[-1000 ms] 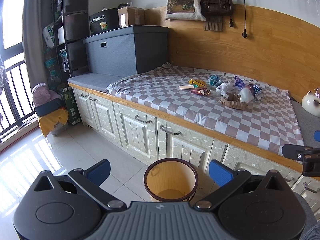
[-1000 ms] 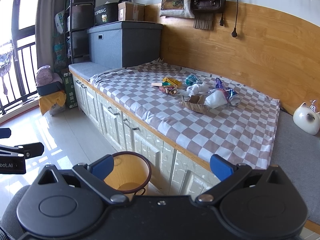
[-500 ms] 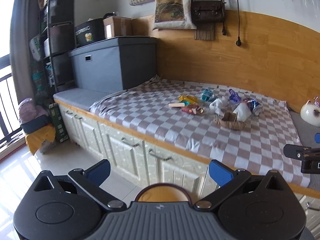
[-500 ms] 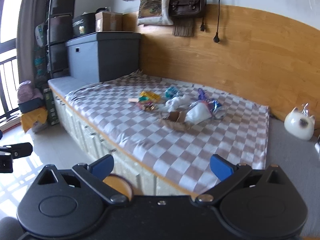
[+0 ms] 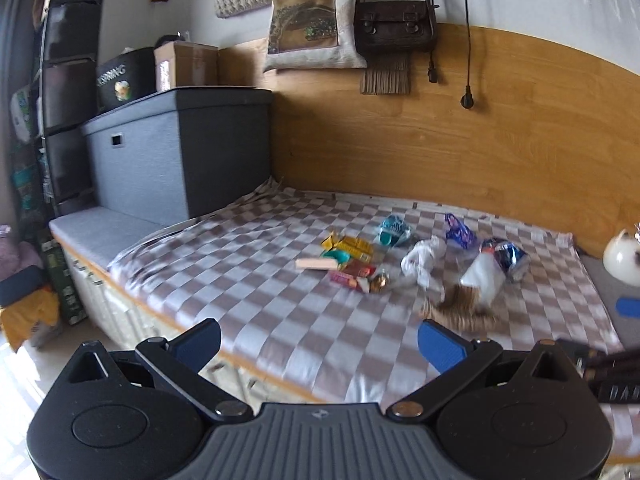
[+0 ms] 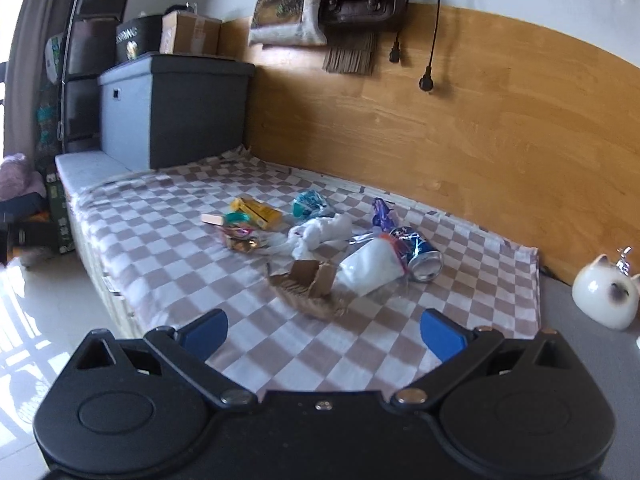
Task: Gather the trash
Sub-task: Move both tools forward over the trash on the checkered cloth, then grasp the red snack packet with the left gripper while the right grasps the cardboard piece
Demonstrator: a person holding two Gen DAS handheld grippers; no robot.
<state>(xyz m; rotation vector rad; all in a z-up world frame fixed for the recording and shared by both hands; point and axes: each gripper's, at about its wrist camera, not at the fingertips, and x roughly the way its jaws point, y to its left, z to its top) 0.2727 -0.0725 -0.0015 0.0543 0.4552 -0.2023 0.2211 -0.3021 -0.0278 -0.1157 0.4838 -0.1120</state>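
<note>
Lying beyond both empty grippers' spread fingers (image 6: 204, 330), trash (image 6: 320, 236) litters checkered cloth (image 6: 168, 240).

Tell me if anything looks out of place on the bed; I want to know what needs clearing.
Yes: litter is scattered on the checkered cover. A torn cardboard piece lies nearest, beside a tipped white cup and a crushed can; behind them lie crumpled tissue and wrappers. Both grippers are open and empty.

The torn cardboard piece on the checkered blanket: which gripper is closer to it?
Right. The right gripper faces the torn cardboard piece just ahead, open; the left gripper, also open, sits farther back to its left.
</note>
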